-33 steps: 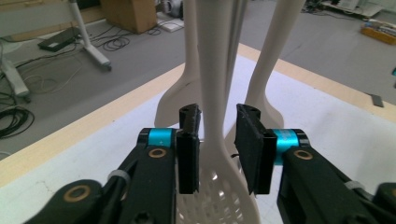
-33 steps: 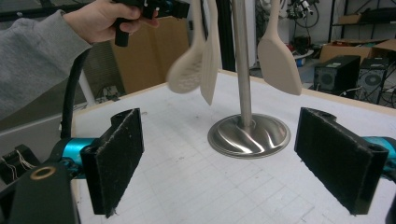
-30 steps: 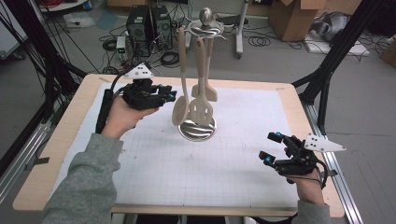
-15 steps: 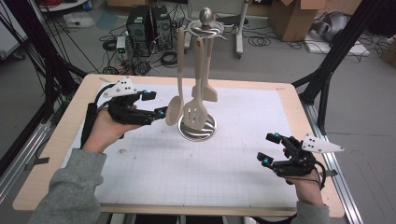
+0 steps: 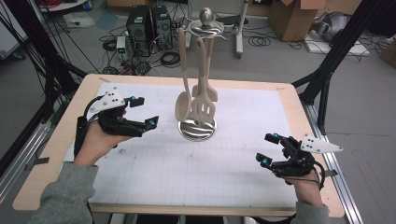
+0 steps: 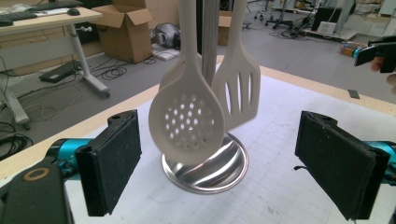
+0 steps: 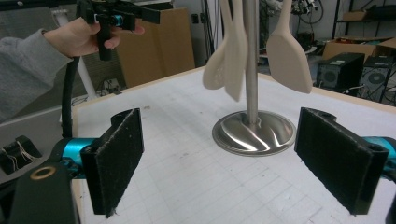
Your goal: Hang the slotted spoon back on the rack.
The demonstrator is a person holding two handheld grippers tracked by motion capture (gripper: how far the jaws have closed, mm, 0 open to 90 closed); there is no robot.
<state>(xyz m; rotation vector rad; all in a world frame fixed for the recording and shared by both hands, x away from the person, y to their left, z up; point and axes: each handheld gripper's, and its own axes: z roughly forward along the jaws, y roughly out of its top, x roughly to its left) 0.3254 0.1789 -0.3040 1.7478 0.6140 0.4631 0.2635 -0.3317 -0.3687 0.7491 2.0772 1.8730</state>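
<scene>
Jaws first, lower right of the high view: my right gripper [image 5: 273, 150] rests near the table's near edge, released and grasping nothing, parked well apart from the work so it stays out of the way. In the right gripper view its black pads [image 7: 117, 158] stand wide with only the gridded mat [image 7: 196, 182] between them. Up and to the left, my left gripper [image 5: 142, 113] sits at mid-left, aimed at the utensils; its jaws have just been opening, and nothing lies between them now. I judge that as a let-go, with the hand backed off enough to leave the tools hanging free. Centre frame, the slotted spoon [image 6: 187, 123] hangs low, its perforated bowl just above the steel base [image 5: 197, 129], clear of my pads in the left gripper view. Behind it hangs the slotted turner [image 6: 240, 91], and a third, solid spatula [image 7: 289, 56] on the far side. All three dangle from the stand [image 5: 206, 29] at upper centre, which keeps their handles upright and reachable.
</scene>
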